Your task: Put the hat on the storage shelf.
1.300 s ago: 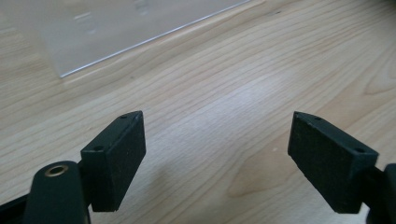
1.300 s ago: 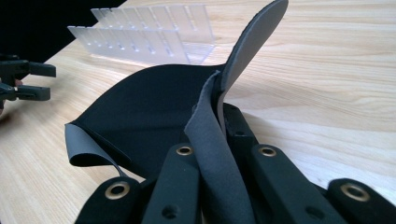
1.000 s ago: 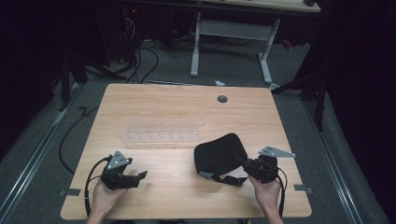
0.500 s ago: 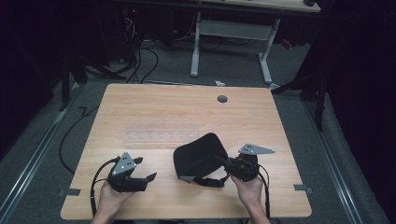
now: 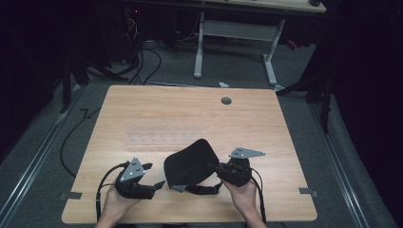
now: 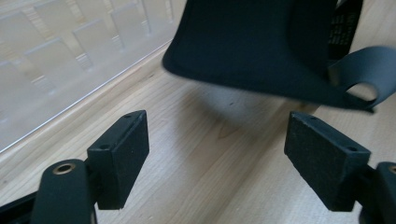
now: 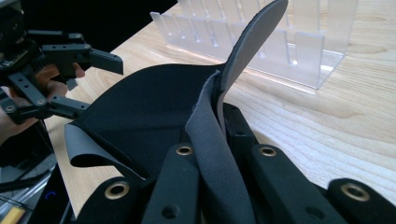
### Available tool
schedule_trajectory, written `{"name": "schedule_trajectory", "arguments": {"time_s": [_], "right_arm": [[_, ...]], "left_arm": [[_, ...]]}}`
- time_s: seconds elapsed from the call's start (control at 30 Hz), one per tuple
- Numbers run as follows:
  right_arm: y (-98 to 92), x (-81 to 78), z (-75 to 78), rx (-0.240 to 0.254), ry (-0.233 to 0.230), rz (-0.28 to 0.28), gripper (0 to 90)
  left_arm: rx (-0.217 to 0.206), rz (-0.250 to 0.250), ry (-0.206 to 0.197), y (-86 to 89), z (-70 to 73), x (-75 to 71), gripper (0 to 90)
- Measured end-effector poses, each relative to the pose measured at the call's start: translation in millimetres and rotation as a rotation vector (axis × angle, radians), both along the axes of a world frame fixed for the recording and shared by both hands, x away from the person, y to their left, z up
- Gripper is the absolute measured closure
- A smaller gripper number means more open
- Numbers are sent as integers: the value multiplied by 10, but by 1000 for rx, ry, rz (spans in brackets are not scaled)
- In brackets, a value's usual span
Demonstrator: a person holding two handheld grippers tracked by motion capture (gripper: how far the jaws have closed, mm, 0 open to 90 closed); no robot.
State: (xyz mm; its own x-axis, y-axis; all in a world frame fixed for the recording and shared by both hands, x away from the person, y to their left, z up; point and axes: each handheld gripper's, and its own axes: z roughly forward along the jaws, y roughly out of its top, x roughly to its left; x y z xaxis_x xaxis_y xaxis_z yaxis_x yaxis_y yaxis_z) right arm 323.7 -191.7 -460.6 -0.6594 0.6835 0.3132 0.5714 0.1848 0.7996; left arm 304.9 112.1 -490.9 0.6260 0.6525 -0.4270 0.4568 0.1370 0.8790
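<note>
Bench (image 5: 142, 109) first: your wooden top carries everything, with a small round grommet (image 5: 226, 100) near its far edge, right of centre. Next in size is the black neoprene pad (image 5: 190, 164), a floppy curved sheet with a strap and a grey underside; you hold it up just off the wood near the near edge, about midway between the two near corners, its right end pinched and its left end hanging free. Behind it, toward the middle of the bench, lies the clear plastic slotted rack (image 5: 161, 140), flat on the wood and apart from the pad; in the right gripper view its upright dividers stand just beyond the pad's raised flap. Your right gripper (image 5: 219, 169), near the near edge right of centre, has its jaws clamped tight on the pad's edge, the grey fabric folded between the pads (image 7: 205, 154). Your left gripper (image 5: 156, 176), near the near edge left of centre, stands with jaws wide and nothing between them, just beside the pad's free end; in the left gripper view the pad (image 6: 261, 46) hovers above the wood ahead of the parted fingers (image 6: 122, 151), not touching them
</note>
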Motion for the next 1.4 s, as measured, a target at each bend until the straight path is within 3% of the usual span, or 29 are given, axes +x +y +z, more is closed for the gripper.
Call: {"name": "schedule_trajectory", "arguments": {"time_s": [0.27, 0.37, 0.43, 0.6, 0.83, 0.93, 1.03, 1.1, 1.13, 1.33, 1.4], "right_arm": [[120, 29, 3, -10, 29, 24, 859], [152, 16, 4, -36, 22, 31, 858], [159, 11, 0, -42, 26, 32, 857], [196, 15, -8, -37, 41, 46, 856], [193, 6, 16, -14, 34, 75, 854], [218, 4, 37, -14, 28, 86, 854], [234, 14, 42, -10, 29, 90, 854], [255, 23, 48, -12, 31, 93, 854], [288, 29, 51, -20, 33, 91, 853], [356, 59, 71, -9, 40, 97, 852], [394, 72, 79, -11, 39, 98, 850]], "left_arm": [[26, -7, -20, -50, 13, -6, 222], [58, -1, -25, -77, -9, 12, 222], [56, -3, -21, -97, -15, 19, 224], [79, -15, -30, -145, -34, 5, 238], [77, -3, -30, -147, -55, 8, 261], [96, 1, -44, -156, -64, 2, 291], [98, 0, -53, -149, -59, -5, 311], [83, -15, -65, -141, -40, -26, 385], [95, -19, -82, -153, -27, -39, 390], [102, -23, -97, -177, -17, -20, 447], [128, -39, -100, -192, -23, -36, 474]]}}
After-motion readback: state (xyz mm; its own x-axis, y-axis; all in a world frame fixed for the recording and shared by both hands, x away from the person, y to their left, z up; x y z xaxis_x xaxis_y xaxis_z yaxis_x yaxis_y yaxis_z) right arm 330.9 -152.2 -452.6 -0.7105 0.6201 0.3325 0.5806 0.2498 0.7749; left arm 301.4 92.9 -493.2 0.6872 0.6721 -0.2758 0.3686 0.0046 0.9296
